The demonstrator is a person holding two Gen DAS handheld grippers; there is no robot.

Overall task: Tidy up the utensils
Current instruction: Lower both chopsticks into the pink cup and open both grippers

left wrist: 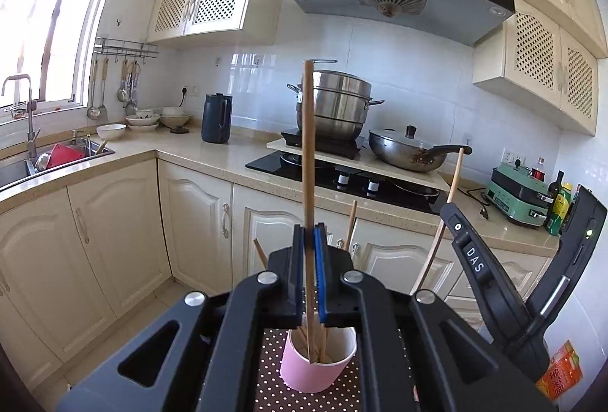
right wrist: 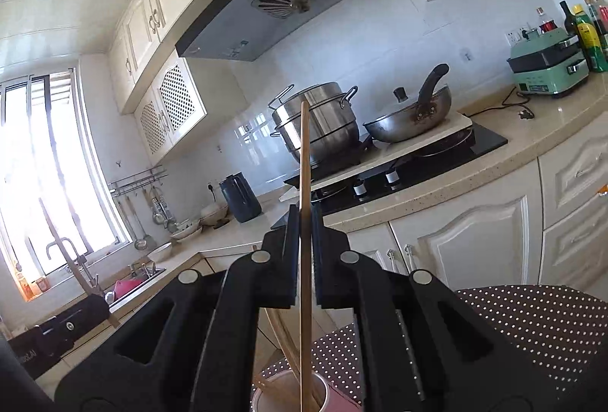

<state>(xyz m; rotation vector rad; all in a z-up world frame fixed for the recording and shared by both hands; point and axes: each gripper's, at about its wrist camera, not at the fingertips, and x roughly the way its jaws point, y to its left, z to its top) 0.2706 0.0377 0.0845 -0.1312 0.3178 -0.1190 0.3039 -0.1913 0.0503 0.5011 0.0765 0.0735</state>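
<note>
A pink paper cup [left wrist: 317, 362] stands on a dotted brown tablecloth [left wrist: 273, 378] right below my left gripper [left wrist: 311, 233]. The left gripper is shut on an upright wooden chopstick [left wrist: 307, 146] whose lower end is inside the cup with several other chopsticks. My right gripper [right wrist: 304, 214] is also over the cup [right wrist: 288, 395] and is shut on another upright chopstick [right wrist: 304, 161] that reaches down into the cup. The right gripper's body and its chopstick [left wrist: 444, 214] show at the right of the left wrist view.
Behind are kitchen cabinets, a stove with a steel pot [left wrist: 334, 104] and a wok [left wrist: 406, 150], a dark kettle [left wrist: 216, 117], a sink [left wrist: 57, 157] at left, a green appliance [left wrist: 516, 195] and bottles at right. An orange packet [left wrist: 560, 374] lies at the table's right.
</note>
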